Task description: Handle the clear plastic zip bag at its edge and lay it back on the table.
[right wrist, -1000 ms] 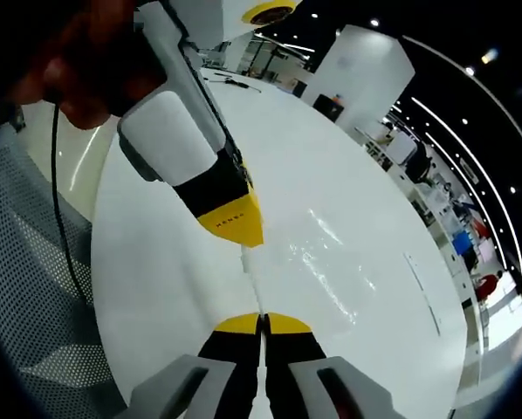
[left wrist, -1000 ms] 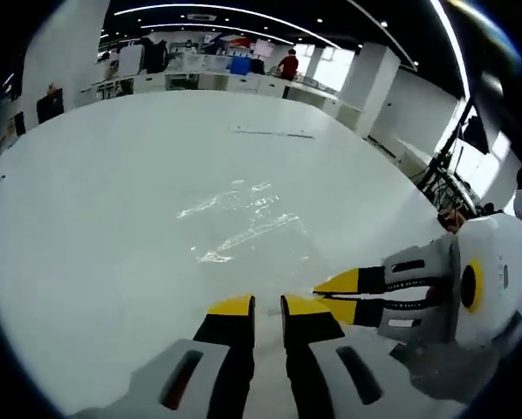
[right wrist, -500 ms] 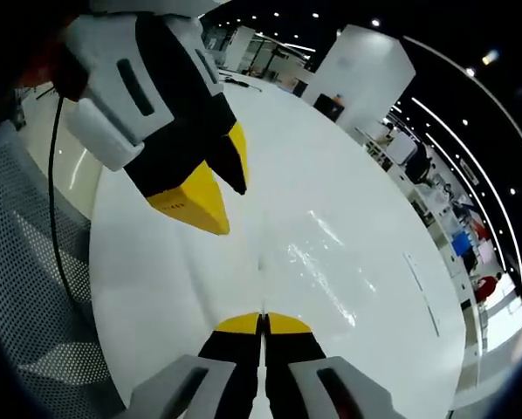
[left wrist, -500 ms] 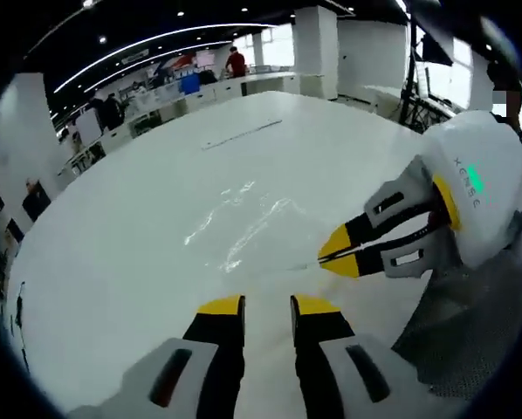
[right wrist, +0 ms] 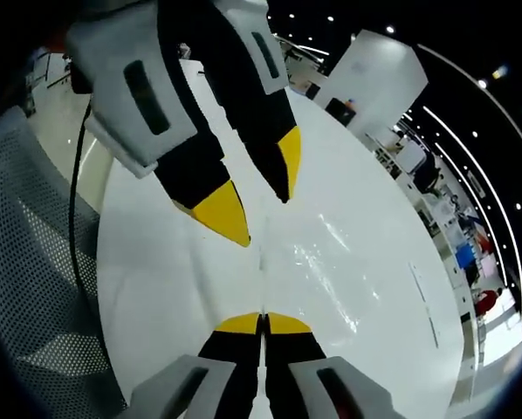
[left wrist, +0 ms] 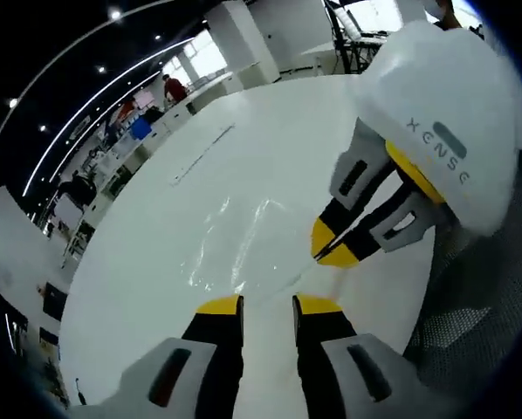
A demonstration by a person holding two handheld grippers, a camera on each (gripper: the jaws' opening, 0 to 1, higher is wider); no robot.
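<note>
The clear plastic zip bag (left wrist: 243, 231) lies crinkled and shiny on the white table (left wrist: 139, 262); its near edge is a thin line running up to my right gripper (left wrist: 324, 250). That gripper comes in from the right, jaws together on the edge. In the right gripper view the bag (right wrist: 326, 262) lies ahead, and its edge rises straight out of my right gripper (right wrist: 263, 321), which is shut on it. My left gripper (right wrist: 261, 196) hangs over that edge from the upper left with its yellow tips apart. In its own view, my left gripper (left wrist: 270, 305) stands open with nothing between its tips.
A grey mesh chair (left wrist: 484, 297) sits at the table's near edge, beside a dark cable (right wrist: 72, 218). A thin dark strip (left wrist: 200, 153) lies farther out on the table. Desks and people stand far off in the room.
My left gripper has opened wider and lifted off the bag's edge, rolling as it went. The right gripper has stayed shut on the edge in the same place.
</note>
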